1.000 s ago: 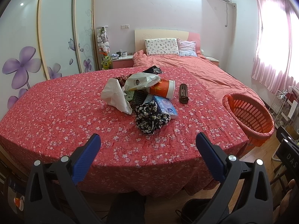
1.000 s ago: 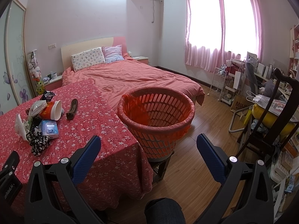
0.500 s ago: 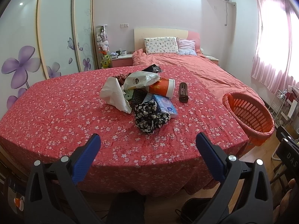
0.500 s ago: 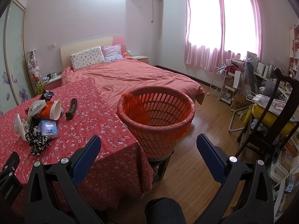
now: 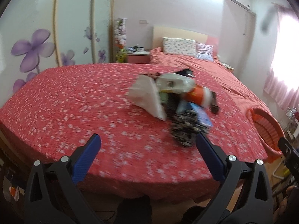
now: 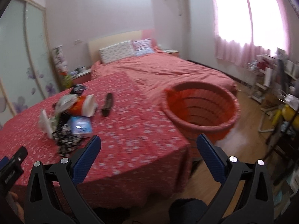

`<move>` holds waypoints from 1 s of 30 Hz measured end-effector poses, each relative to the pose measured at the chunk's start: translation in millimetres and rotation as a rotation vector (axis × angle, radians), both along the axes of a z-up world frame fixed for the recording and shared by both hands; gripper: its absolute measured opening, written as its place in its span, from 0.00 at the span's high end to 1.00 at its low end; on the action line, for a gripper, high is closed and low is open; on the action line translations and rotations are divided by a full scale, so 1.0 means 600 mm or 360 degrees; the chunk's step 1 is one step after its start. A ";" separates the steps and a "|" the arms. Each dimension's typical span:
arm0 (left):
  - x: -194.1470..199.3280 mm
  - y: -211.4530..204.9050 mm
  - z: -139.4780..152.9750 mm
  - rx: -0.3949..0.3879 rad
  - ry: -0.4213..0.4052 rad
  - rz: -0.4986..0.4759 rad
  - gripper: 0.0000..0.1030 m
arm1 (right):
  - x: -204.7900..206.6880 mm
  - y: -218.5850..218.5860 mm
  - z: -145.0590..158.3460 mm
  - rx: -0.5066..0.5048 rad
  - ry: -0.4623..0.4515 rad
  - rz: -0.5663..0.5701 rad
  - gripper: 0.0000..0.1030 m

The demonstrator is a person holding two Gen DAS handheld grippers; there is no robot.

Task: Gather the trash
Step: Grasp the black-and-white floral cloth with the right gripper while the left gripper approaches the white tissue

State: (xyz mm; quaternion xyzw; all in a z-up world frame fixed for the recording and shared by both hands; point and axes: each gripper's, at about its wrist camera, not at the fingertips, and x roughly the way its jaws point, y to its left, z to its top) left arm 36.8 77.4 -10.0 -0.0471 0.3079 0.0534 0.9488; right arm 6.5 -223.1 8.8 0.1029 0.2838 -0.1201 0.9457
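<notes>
A heap of trash lies on the red flowered tablecloth (image 5: pixel 74 104): a white crumpled paper (image 5: pixel 147 97), a white plastic bag (image 5: pixel 173 83), an orange paper cup (image 5: pixel 199 95), a blue tissue pack (image 6: pixel 81 126) and a black-and-white patterned cloth (image 5: pixel 185 128). A dark flat case (image 6: pixel 107 104) lies beside the heap. An orange plastic basket (image 6: pixel 200 108) stands right of the table. My left gripper (image 5: pixel 147 143) is open, near the table's front edge, short of the heap. My right gripper (image 6: pixel 148 142) is open over the table's right corner, between heap and basket.
A bed (image 6: pixel 168 69) with pink covers and pillows stands behind the table. A wardrobe with purple flower doors (image 5: pixel 33 43) lines the left wall. A chair, shelves and clutter (image 6: pixel 280 97) fill the right side by the curtained window. Wooden floor lies beyond the basket.
Both grippers have moved forward and up toward the table; the left view swung left, the right view swung toward the heap. Both views are blurred by motion. The fingers stay open.
</notes>
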 end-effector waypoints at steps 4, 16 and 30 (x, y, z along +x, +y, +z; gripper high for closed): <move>0.021 0.056 -0.002 -0.0026 -0.0005 0.0088 0.03 | 0.038 0.056 -0.003 -0.0013 0.0024 0.0181 0.02; 0.065 0.165 -0.017 -0.0066 -0.0003 0.0202 0.04 | 0.142 0.198 -0.033 0.0014 0.0123 0.0587 0.30; 0.110 0.205 -0.046 -0.0168 0.0063 0.0195 0.04 | 0.186 0.244 -0.099 -0.0074 0.0313 0.0680 0.87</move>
